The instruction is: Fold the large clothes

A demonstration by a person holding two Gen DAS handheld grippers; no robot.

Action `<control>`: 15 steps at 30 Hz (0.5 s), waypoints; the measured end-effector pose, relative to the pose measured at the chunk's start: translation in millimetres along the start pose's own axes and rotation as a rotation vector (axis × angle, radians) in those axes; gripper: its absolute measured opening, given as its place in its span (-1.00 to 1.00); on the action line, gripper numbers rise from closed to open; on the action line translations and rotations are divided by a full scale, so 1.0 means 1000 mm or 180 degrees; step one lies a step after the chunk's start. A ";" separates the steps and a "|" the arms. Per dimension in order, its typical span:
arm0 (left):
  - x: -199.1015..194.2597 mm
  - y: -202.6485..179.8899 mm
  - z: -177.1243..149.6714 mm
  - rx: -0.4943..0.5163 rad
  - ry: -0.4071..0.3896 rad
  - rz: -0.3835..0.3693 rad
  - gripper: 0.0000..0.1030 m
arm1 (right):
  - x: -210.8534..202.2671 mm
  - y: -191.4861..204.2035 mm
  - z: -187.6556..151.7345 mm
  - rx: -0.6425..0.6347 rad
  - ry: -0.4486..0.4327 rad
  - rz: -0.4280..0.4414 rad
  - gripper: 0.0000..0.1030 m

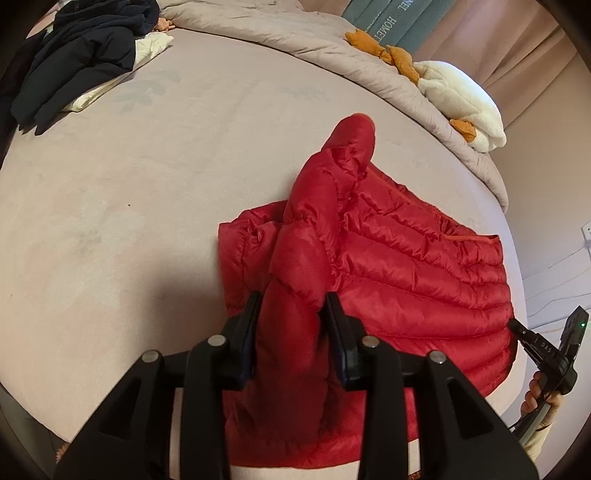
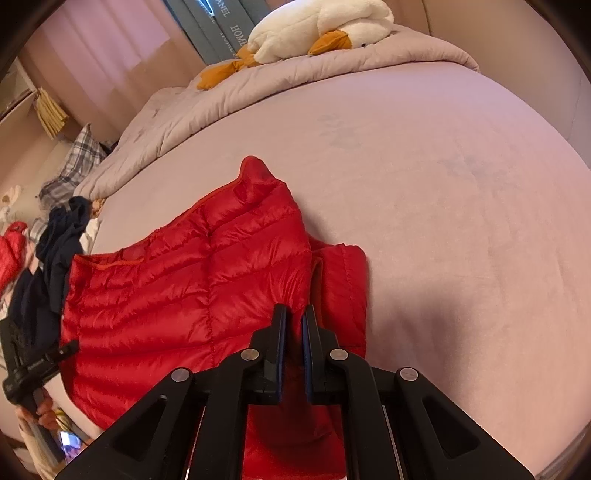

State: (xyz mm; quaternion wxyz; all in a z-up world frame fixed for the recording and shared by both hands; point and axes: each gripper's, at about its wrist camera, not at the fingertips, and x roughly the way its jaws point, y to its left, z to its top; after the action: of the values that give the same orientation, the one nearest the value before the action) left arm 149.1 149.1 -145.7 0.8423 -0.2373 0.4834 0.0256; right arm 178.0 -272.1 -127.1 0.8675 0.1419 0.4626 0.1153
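My left gripper (image 1: 291, 328) has a puffy red sleeve (image 1: 306, 258) between its fingers (image 1: 248, 332); both pads sit against the fabric, jaws partly spread around the bulk, so I read it as a loose pinch on the sleeve. The sleeve runs from the jaws up and away, its cuff end lying on the bed (image 1: 147, 192) past the jacket (image 1: 424, 273). The jacket body lies flat to the right of my left jaws, quilted side up, near the bed's front edge. My right gripper (image 2: 294, 325) has its jaws pressed nearly together, only a thin slot between the pads, pinching a fold of jacket fabric at the seam where the quilted body meets a flatter red panel to the right. From the right wrist view the jacket spreads left of and below those jaws, collar point aimed toward the far side of the bed. In the left wrist view the right gripper shows at the jacket's right edge, tip touching the hem, held by a hand (image 1: 535, 391). Further out: rumpled duvet (image 1: 295, 33) along the far edge, plush goose (image 2: 317, 29) on it, dark clothes (image 1: 77, 55) piled at the far left corner.
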 end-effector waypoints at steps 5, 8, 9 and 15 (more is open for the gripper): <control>-0.018 0.000 -0.001 0.0013 -0.0104 -0.0018 -0.21 | -0.006 -0.001 -0.001 0.0019 -0.0036 -0.0031 -0.87; -0.034 -0.002 -0.002 0.0049 -0.0221 -0.0014 0.06 | -0.013 -0.001 -0.002 0.0029 -0.0057 -0.0060 -0.78; -0.040 -0.004 -0.002 0.0073 -0.0269 -0.0010 0.22 | -0.014 0.000 -0.003 0.0033 -0.0065 -0.0063 -0.73; -0.067 -0.013 -0.005 0.0168 -0.0563 -0.0056 0.93 | -0.041 -0.001 -0.005 0.0102 -0.0343 0.0014 0.85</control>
State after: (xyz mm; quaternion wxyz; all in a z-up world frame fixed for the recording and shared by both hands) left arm 113.0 148.6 -87.2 0.8878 -0.2159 0.4056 0.0263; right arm 151.8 -285.7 -98.5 0.8885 0.1628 0.4168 0.1019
